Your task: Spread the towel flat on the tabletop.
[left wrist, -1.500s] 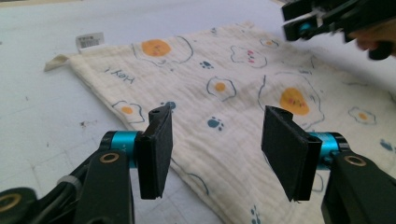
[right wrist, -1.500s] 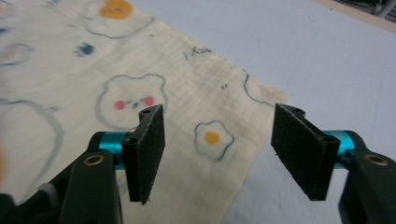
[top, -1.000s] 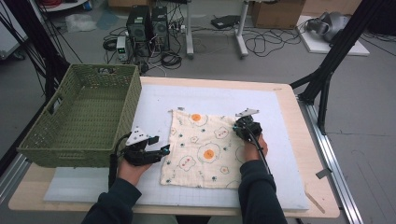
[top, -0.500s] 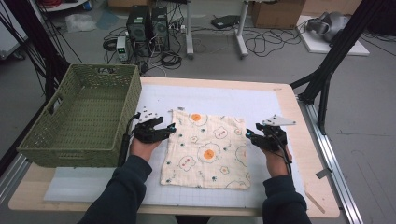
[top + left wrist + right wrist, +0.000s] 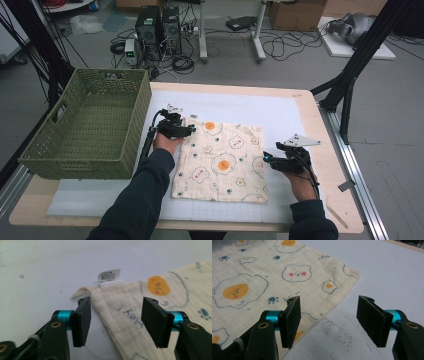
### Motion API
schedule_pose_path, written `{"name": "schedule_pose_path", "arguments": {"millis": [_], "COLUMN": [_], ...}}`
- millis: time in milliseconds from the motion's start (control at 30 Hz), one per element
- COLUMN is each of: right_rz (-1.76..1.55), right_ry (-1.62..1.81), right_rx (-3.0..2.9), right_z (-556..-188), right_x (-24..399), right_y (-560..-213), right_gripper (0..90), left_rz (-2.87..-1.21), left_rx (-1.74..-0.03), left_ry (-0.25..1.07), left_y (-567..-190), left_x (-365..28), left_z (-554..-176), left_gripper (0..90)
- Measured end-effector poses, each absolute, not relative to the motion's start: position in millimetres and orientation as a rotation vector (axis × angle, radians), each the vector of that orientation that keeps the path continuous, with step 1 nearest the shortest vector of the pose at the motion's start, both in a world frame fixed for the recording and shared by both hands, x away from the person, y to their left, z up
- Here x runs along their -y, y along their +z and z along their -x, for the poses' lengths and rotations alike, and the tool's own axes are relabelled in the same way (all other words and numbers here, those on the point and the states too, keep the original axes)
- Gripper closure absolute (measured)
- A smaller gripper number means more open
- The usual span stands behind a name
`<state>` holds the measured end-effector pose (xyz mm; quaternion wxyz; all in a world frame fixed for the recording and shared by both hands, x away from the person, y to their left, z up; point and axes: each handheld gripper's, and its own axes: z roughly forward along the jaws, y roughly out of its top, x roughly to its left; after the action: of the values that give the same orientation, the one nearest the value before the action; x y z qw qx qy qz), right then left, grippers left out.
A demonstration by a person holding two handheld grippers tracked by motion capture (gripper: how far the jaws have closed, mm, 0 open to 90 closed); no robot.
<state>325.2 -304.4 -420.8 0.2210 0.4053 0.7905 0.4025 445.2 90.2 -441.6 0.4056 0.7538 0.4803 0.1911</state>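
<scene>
Cloth lies flat mid-desk, near the basket, spread as if for folding. The left gripper sits at its far left corner, jaws parted astride the edge and just closing, not yet pinching. The right gripper has let go and moved from the cloth to its right edge, jaws just opening, empty.
</scene>
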Motion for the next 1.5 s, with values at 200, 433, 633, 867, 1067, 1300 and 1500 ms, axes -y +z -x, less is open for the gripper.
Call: {"name": "schedule_pose_path", "arguments": {"millis": [200,433,633,867,1067,1300,1500], "right_rz": [-1.131,-1.155,-1.202,-1.312,-1.345,-1.24,-1.267], "right_ry": [1.106,1.107,1.049,1.007,0.983,0.887,0.922], "right_rx": [-2.179,-2.155,-2.136,-2.171,-2.215,-2.188,-2.134], "right_z": [-325.5,-328.4,-350.7,-407.0,-432.1,-442.8,-442.5], "right_x": [305.0,307.5,303.1,282.8,269.7,255.9,254.9], "right_y": [-422.1,-422.6,-425.3,-436.3,-444.7,-441.3,-437.0], "right_gripper": [36.2,37.1,40.6,49.4,82.0,87.3,67.6], "left_rz": [-1.933,-2.012,-1.965,-1.899,-1.953,-1.919,-1.839], "left_rx": [-1.229,-1.161,-1.225,-1.258,-1.191,-1.255,-1.287], "left_ry": [0.52,0.596,0.613,0.517,0.548,0.626,0.554], "left_y": [-448.4,-447.3,-447.4,-449.8,-450.0,-447.8,-440.2], "left_x": [-91.8,-87.9,-98.6,-104.9,-103.1,-107.8,-115.8], "left_z": [-451.4,-447.8,-450.0,-446.5,-440.9,-438.0,-436.2], "left_gripper": [56.6,87.1,86.1,60.5,87.4,87.6,56.2]}}
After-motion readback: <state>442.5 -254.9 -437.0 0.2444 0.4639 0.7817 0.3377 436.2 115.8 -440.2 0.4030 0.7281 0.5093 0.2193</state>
